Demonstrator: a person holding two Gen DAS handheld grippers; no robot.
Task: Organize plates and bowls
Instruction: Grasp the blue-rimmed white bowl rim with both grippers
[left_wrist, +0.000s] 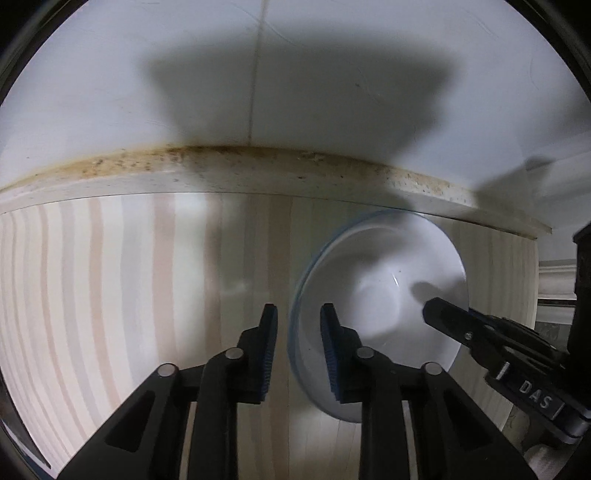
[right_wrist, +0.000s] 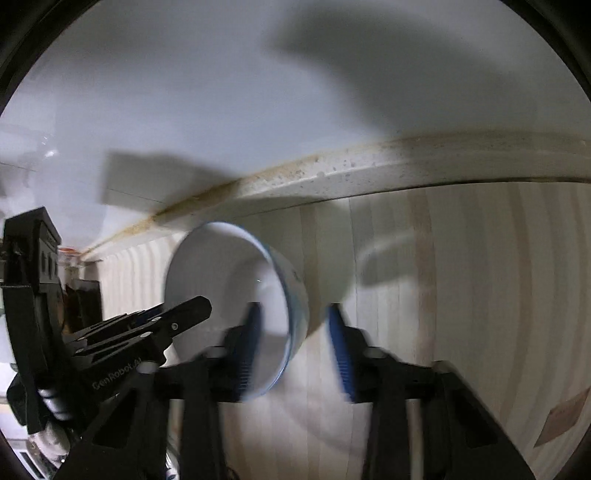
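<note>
A white bowl with a blue rim (left_wrist: 384, 306) sits on the pale striped wooden counter (left_wrist: 129, 288). In the left wrist view my left gripper (left_wrist: 299, 354) is open and straddles the bowl's near left rim, one finger outside and one inside. My right gripper reaches in from the right, with a fingertip (left_wrist: 439, 314) inside the bowl. In the right wrist view the bowl (right_wrist: 229, 295) appears tilted and blurred. My right gripper (right_wrist: 293, 350) is open with the bowl's right wall between its blue pads. The left gripper's fingers (right_wrist: 184, 312) enter from the left.
A stained white backsplash ledge (left_wrist: 277, 166) runs along the back of the counter below a white wall (left_wrist: 295, 74). Dark items and a jar (right_wrist: 68, 258) stand at the far left in the right wrist view. A brown patch (right_wrist: 565, 417) lies on the counter at right.
</note>
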